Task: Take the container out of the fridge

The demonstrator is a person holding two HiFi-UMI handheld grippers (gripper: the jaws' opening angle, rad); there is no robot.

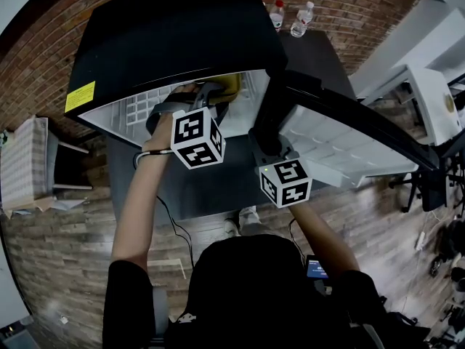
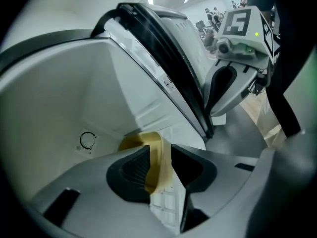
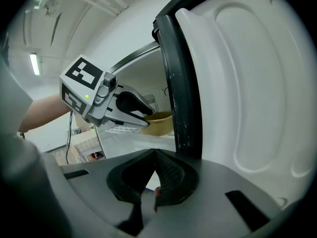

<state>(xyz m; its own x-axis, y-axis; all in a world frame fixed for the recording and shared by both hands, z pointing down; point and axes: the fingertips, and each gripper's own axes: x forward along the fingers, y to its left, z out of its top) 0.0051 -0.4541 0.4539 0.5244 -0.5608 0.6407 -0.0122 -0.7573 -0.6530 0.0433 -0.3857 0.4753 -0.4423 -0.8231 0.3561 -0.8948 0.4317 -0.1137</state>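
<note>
The grasp is in hand: the left gripper [image 2: 161, 170] reaches into the fridge [image 1: 174, 35], jaws apart astride the wall of the yellow container [image 2: 141, 142], which sits inside. Next, it likely needs to close and draw the container out. The right gripper [image 3: 154, 175], jaws together, sits by the door [image 3: 181, 83].

The bare left arm [image 1: 142, 202] reaches forward, with the hand [image 1: 158, 138] wrapped round the left gripper [image 2: 159, 156]. That gripper tips downward, jaws spread wide, the container [image 2: 148, 142] rim standing between them. The right arm [image 1: 320, 238] stays lower and nearer the body. Its right gripper [image 3: 155, 155] has the jaws pressed together, with nothing between them. Both marker cubes face up.
</note>
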